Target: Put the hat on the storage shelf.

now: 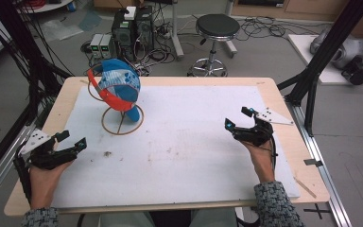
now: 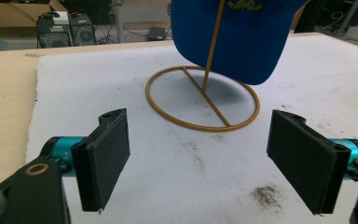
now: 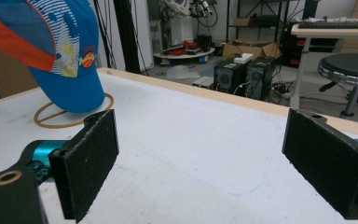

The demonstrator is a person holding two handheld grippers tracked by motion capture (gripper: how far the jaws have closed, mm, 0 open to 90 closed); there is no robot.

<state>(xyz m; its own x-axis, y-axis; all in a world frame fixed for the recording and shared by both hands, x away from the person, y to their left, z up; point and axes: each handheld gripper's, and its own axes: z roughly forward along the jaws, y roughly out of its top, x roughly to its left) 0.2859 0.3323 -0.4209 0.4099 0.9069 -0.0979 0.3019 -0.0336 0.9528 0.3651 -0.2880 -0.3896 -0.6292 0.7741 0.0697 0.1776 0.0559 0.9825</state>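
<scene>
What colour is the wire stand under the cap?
Golden brown stand; the left gripper view shows it best.

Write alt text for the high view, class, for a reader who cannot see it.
A blue cap with an orange brim hangs on a wire stand at the far left of a white mat. The left gripper and right gripper rest open at the mat's side edges, both apart from the cap.

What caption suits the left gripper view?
Open left tool faces a blue cap on its gold wire stand.
</scene>
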